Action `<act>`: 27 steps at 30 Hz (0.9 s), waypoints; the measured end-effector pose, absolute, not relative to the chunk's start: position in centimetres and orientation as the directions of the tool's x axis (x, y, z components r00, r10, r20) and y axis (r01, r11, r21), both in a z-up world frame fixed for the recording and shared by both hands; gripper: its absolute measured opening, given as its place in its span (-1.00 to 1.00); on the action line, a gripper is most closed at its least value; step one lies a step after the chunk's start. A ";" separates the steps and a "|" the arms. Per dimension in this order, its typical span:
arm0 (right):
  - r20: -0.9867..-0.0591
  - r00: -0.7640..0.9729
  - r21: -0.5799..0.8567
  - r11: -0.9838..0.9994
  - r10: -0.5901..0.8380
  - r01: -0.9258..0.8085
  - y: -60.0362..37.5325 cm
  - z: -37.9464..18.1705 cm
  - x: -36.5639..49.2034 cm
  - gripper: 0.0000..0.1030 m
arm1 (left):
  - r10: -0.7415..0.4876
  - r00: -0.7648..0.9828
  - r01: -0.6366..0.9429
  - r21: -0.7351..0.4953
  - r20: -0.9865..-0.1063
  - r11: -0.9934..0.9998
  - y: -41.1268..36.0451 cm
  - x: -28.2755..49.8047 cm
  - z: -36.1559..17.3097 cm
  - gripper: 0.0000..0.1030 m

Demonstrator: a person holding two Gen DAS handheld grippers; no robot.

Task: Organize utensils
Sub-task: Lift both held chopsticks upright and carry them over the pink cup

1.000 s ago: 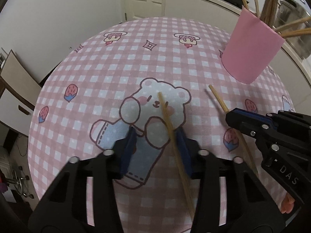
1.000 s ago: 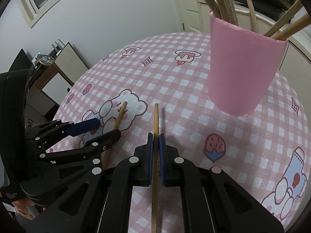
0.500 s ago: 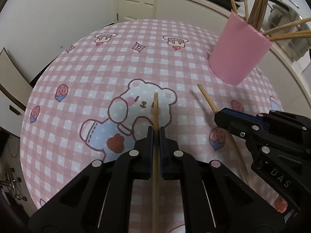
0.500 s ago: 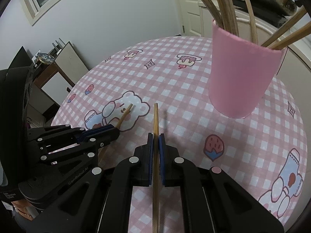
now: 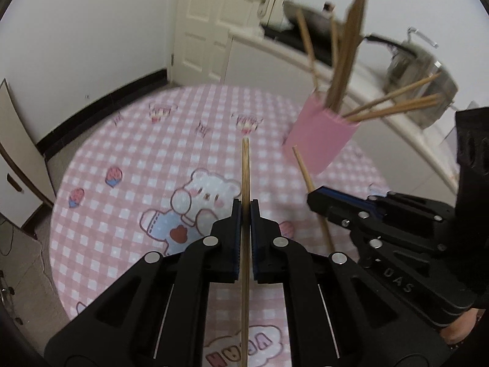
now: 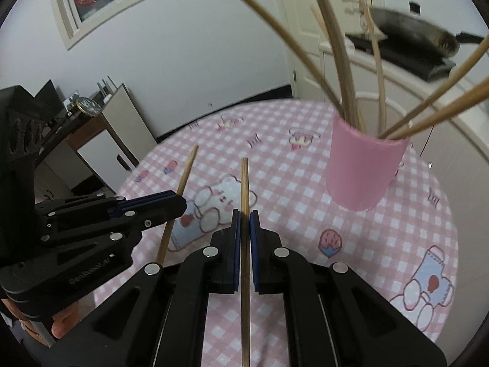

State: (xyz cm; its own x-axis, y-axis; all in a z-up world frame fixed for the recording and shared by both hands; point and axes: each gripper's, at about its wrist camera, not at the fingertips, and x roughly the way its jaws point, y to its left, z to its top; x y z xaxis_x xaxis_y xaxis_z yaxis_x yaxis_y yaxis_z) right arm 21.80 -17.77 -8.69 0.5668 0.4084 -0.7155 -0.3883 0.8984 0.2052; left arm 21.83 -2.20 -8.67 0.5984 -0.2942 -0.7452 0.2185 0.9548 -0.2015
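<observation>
1. The left claw [image 5: 244, 211] was clamped on a wooden chopstick [image 5: 245, 183] that ran straight up between its blue pads; a second before, those jaws had stood apart around the stick as it lay on the counter, and they had since closed on it.
2. The right claw [image 6: 244, 220] gripped a second chopstick [image 6: 244, 189] the same way, as it had a second before.
3. Both sticks were off the pink checked cloth [image 5: 146, 165]; earlier they had lain on the bear print near the middle of the counter.
4. In the left wrist view the right claw's black body read "DAS" in raised letters; the lettering on the left claw's body in the right wrist view was too blurred to read.
5. At the near edge of the counter the cloth showed pink bubble letters, upside down from this side, reading "VCAN".
6. Toward the far right edge of the counter stood the pink cup [image 6: 363, 165], holding several more chopsticks that splayed out of its mouth; it looked farther off than earlier.
7. Beyond the counter a dark pan [image 6: 412, 27] sat on a white cabinet.
</observation>
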 end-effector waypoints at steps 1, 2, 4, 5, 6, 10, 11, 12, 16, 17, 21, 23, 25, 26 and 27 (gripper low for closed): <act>-0.706 0.578 0.200 0.898 0.410 -0.392 -17.8 -8.1 21.4 -0.91 | -0.302 0.614 0.224 -0.205 -0.729 0.953 -2.2 21.3 -7.9 -0.89; -0.697 0.588 0.196 0.897 0.411 -0.395 -17.9 -7.5 21.1 -0.91 | -0.307 0.625 0.228 -0.208 -0.718 0.951 -2.1 20.9 -7.3 -0.89; -0.672 0.612 0.192 0.896 0.417 -0.400 -18.2 -6.3 20.3 -0.91 | -0.327 0.652 0.246 -0.217 -0.684 0.945 -2.1 19.9 -5.7 -0.89; -0.659 0.624 0.191 0.896 0.420 -0.402 -18.4 -5.6 20.0 -0.91 | -0.334 0.668 0.255 -0.218 -0.665 0.942 -2.2 19.2 -4.7 -0.89; -0.641 0.640 0.189 0.895 0.424 -0.404 -18.7 -4.8 19.4 -0.91 | -0.339 0.678 0.262 -0.217 -0.652 0.940 -2.2 19.0 -4.2 -0.89; -0.592 0.686 0.170 0.898 0.423 -0.407 -19.4 -2.7 18.1 -0.91 | -0.365 0.712 0.292 -0.219 -0.600 0.931 -2.5 17.5 -1.8 -0.89; -0.580 0.695 0.168 0.898 0.424 -0.407 -19.6 -2.3 17.7 -0.91 | -0.371 0.722 0.299 -0.219 -0.585 0.929 -2.7 17.1 -1.2 -0.89; -0.563 0.710 0.164 0.899 0.423 -0.407 -20.0 -1.6 17.3 -0.92 | -0.373 0.728 0.303 -0.219 -0.575 0.928 -2.9 16.9 -0.8 -0.89; -0.517 0.749 0.149 0.905 0.415 -0.399 -21.3 -0.1 16.6 -0.92 | -0.386 0.747 0.317 -0.222 -0.541 0.922 -3.8 16.2 0.6 -0.89; -0.506 0.758 0.144 0.907 0.411 -0.396 -21.6 0.1 16.5 -0.92 | -0.391 0.750 0.321 -0.222 -0.534 0.921 -4.1 16.0 1.0 -0.89; -0.451 0.803 0.125 0.918 0.390 -0.376 -23.3 2.0 16.0 -0.92 | -0.396 0.772 0.334 -0.212 -0.497 0.918 -5.3 16.0 2.4 -0.89; -0.429 0.819 0.119 0.923 0.381 -0.367 -24.1 2.8 16.1 -0.92 | -0.400 0.780 0.343 -0.205 -0.481 0.917 -6.1 16.2 3.2 -0.89; -0.407 0.836 0.113 0.928 0.369 -0.354 -24.9 3.6 16.2 -0.92 | -0.406 0.788 0.351 -0.203 -0.463 0.914 -6.8 16.7 4.1 -0.89; -0.396 0.842 0.113 0.930 0.365 -0.350 -25.3 4.0 16.4 -0.92 | -0.407 0.794 0.355 -0.199 -0.452 0.913 -7.4 17.0 4.7 -0.89; -0.382 0.851 0.113 0.932 0.360 -0.344 -25.7 4.5 16.5 -0.92 | -0.406 0.799 0.355 -0.196 -0.444 0.914 -7.7 17.2 5.0 -0.89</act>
State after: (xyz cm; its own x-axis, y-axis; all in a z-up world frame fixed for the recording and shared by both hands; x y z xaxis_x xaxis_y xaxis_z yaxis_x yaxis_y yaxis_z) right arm 16.49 -25.71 4.45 0.8512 0.3601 -0.3818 -0.3436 0.9323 0.1131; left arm 17.20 -7.70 5.01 0.7989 -0.4058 -0.4440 0.3554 0.9140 -0.1960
